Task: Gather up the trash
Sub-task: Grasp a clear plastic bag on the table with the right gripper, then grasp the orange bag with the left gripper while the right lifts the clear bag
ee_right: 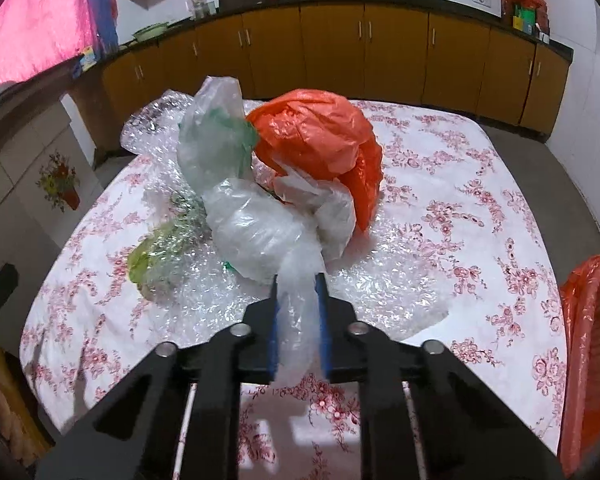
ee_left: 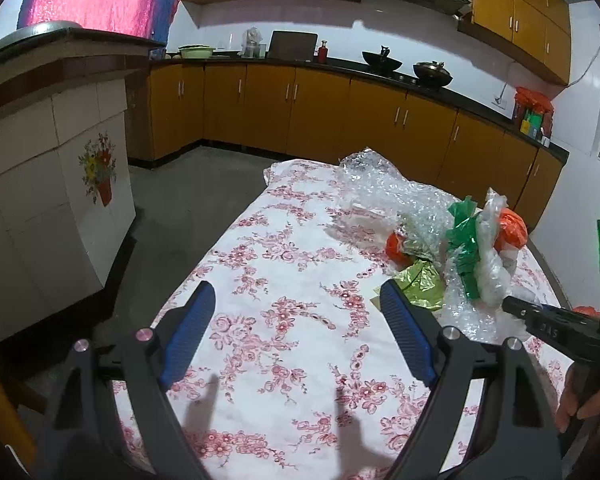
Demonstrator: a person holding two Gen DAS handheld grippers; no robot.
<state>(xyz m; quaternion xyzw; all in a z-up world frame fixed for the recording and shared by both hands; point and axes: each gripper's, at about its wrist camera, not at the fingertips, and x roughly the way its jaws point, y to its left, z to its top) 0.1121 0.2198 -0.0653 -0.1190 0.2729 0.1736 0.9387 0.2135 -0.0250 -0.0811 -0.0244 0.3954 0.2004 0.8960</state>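
Observation:
A heap of plastic trash lies on the floral tablecloth point(ee_right: 460, 208): a clear plastic bag point(ee_right: 260, 236), an orange bag point(ee_right: 320, 136), green plastic point(ee_right: 236, 136), a yellow-green wrapper point(ee_right: 148, 260) and bubble wrap point(ee_right: 380, 288). My right gripper point(ee_right: 298, 280) is shut on a twisted end of the clear plastic bag. In the left wrist view the heap point(ee_left: 472, 248) sits to the right, with the right gripper point(ee_left: 512, 306) reaching into it. My left gripper point(ee_left: 296, 292) is open and empty above the tablecloth point(ee_left: 284, 264), left of the heap.
An orange plastic basket point(ee_right: 592, 344) stands at the table's right edge. A tiled counter point(ee_left: 52, 184) stands to the left of the table. Wooden cabinets point(ee_left: 300, 108) with woks on top line the far wall. Grey floor point(ee_left: 204, 184) lies between.

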